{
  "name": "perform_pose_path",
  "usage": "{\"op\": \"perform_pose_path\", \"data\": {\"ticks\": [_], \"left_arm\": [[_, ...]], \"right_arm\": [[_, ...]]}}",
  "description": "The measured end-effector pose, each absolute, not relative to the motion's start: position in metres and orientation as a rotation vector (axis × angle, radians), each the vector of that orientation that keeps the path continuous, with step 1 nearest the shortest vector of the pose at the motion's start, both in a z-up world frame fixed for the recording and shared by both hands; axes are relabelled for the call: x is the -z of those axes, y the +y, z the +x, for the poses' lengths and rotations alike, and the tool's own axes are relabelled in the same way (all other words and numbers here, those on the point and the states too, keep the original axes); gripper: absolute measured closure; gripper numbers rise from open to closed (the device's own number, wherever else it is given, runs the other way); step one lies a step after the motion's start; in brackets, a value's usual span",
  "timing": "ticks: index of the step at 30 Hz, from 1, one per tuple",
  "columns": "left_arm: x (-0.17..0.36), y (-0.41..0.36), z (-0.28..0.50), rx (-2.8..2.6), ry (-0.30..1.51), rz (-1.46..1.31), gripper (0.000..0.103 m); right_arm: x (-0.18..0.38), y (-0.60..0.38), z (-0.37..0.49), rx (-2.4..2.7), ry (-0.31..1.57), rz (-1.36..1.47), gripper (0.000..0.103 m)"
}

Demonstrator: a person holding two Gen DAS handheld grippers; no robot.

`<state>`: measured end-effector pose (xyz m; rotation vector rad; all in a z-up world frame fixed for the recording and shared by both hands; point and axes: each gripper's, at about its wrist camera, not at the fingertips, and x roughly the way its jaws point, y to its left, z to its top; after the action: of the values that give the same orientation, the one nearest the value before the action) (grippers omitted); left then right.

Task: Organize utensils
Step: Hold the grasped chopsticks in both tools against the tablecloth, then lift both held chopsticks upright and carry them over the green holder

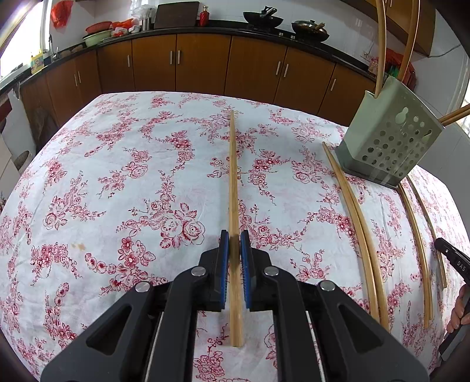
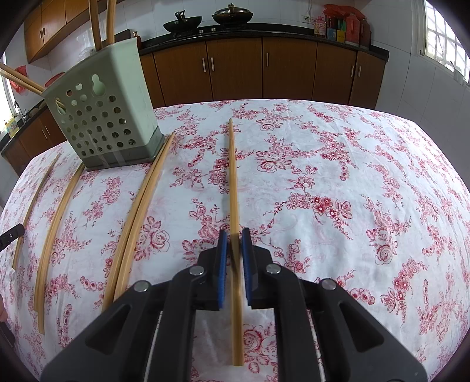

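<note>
Table covered by a white cloth with red floral print (image 1: 123, 164) (image 2: 352, 176). Standing on it: a pale green perforated utensil holder (image 1: 387, 138) (image 2: 102, 117). Against the holder's base, a pair of chopsticks (image 1: 355, 223) (image 2: 138, 211) lies side by side. Beyond the holder, two single chopsticks (image 1: 417, 244) (image 2: 55, 223) lie apart from each other.

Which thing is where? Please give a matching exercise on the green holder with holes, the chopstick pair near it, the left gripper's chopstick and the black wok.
1 pale green perforated plastic holder
2 pair of bamboo chopsticks
3 single bamboo chopstick
4 black wok

A on the dark counter
B between the left gripper's blue pads
C lying beside the holder's base
D standing on the flowered cloth

Pairs: 1-D, 2-C, 3-B, 4-A
</note>
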<state>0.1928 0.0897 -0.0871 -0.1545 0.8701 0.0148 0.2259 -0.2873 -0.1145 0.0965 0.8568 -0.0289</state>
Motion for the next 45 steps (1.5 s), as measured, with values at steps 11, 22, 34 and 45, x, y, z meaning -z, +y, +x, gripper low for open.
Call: {"op": "perform_pose_path", "data": {"ticks": [11,22,34,45], "left_arm": [[0.086,0.085,0.184,-0.007,0.875,-0.12,0.092],[0.087,0.072,0.16,0.003,0.879,-0.067,0.091],[0.03,0.09,0.147,0.002,0.74,-0.115,0.096],[-0.057,0.104,0.139,0.006,0.495,-0.212,0.096]], "right_arm": [[0.114,-0.286,0.219,0.028,0.857,0.097,0.091],[0.114,-0.287,0.203,0.017,0.859,0.099,0.095],[0.048,-0.307,0.179,0.024,0.663,0.132,0.095],[-0.01,-0.319,0.17,0.019,0.488,0.185,0.095]]}}
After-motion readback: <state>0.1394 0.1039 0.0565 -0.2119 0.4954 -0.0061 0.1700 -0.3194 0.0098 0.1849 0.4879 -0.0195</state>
